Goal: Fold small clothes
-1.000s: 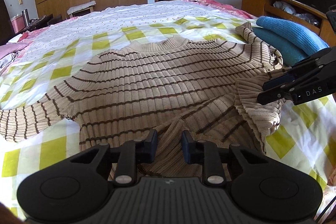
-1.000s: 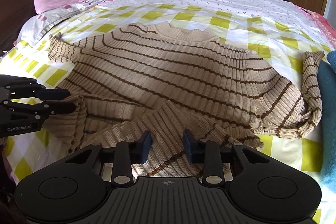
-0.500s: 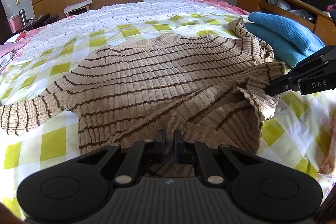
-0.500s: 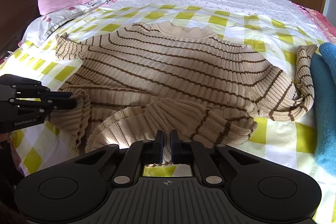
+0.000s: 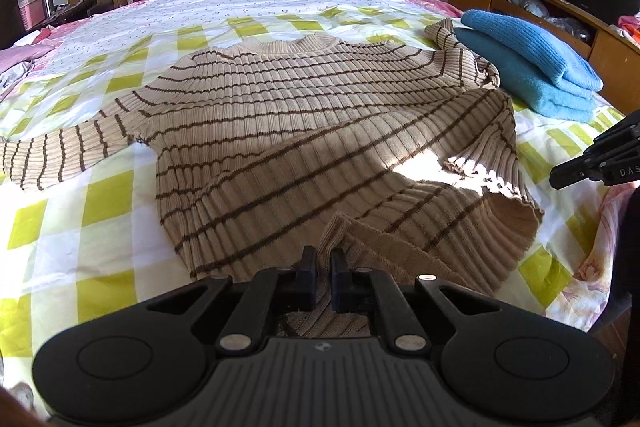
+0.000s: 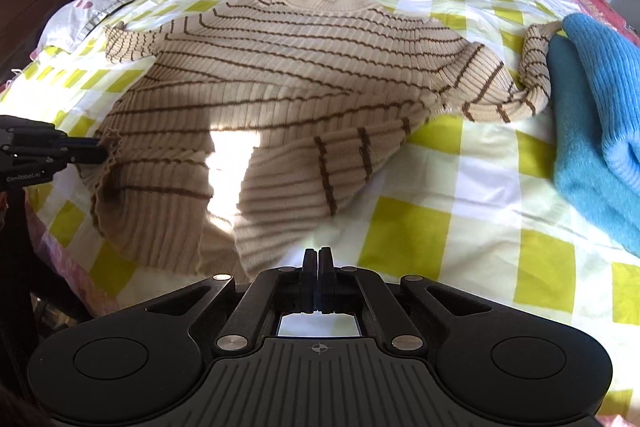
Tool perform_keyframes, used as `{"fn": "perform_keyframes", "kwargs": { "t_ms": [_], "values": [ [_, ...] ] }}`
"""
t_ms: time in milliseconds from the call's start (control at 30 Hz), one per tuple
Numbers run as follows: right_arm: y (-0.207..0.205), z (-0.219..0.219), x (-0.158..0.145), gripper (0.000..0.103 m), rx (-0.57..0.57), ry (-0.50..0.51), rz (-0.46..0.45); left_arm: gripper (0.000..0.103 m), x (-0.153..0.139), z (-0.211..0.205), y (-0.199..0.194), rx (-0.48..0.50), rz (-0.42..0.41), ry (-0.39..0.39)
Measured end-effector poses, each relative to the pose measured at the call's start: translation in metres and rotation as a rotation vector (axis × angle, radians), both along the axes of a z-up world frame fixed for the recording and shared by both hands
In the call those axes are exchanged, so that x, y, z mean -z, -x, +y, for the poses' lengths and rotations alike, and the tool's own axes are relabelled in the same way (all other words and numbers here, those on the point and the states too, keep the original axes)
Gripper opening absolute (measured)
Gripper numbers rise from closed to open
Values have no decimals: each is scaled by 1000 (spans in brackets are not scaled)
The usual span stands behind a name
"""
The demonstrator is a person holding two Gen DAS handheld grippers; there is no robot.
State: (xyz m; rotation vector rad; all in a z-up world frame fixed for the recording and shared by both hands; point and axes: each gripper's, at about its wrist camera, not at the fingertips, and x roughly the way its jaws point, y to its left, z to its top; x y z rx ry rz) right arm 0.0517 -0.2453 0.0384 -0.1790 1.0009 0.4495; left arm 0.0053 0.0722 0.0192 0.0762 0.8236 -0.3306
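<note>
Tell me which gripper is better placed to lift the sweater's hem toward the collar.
Left. The left gripper is shut on the sweater at its hem. The right gripper is shut with no fabric visible between its fingers, the hem lying just beside it.

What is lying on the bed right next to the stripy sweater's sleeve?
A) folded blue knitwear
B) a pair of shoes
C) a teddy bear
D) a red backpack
A: folded blue knitwear lies on the checked bedspread, right against one sleeve of the striped sweater.
</note>
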Motion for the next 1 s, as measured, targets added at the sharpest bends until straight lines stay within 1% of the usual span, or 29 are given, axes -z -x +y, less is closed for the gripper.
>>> {"fn": "perform_keyframes", "kwargs": {
  "t_ms": [100, 167, 267, 300, 333, 367, 433, 500, 567, 667, 733, 800, 833, 867, 900, 967, 1000],
  "values": [
    [8, -6, -2, 0, 20, 9, 3, 14, 0, 3, 8, -1, 12, -8],
    [10, -6, -6, 10, 34, -14, -8, 14, -1, 4, 10, -7, 22, 5],
    [4, 4, -14, 10, 33, -67, -31, 14, -4, 6, 15, -22, 31, 30],
    [2, 10, -16, 14, 29, -76, -44, 15, -5, 7, 17, -28, 31, 35],
    [0, 16, -17, 25, 26, -82, -59, 15, -7, 8, 19, -36, 28, 41],
    [-2, 22, -17, 41, 19, -85, -74, 15, -8, 9, 22, -45, 23, 47],
    [-4, 36, -16, 57, 2, -82, -109, 15, -11, 9, 25, -57, 16, 56],
    [-7, 52, -13, 57, -28, -69, -131, 17, -13, 7, 28, -62, 4, 54],
    [-11, 61, -8, 57, -32, -61, -126, 19, -14, 4, 32, -54, -7, 42],
    [-15, 70, 3, 57, -32, -35, -114, 24, -17, -1, 38, -27, -29, 22],
    [-15, 73, 10, 55, -24, -4, -110, 31, -20, -3, 40, -14, -49, 14],
    [-16, 71, 16, 50, -10, 13, -88, 38, -22, -4, 41, 1, -60, 11],
    [-16, 69, 18, 41, -5, 14, -76, 39, -22, -5, 42, 9, -64, 7],
    [-16, 67, 20, 33, 2, 16, -64, 39, -21, -7, 42, 18, -65, -1],
    [-15, 64, 22, 30, 12, 17, -56, 39, -19, -9, 41, 25, -62, -8],
    [-14, 59, 22, 17, 28, 7, -43, 39, -14, -15, 40, 51, -48, -22],
    [-14, 57, 22, 14, 35, -3, -37, 39, -11, -18, 40, 60, -41, -33]
  ]
}}
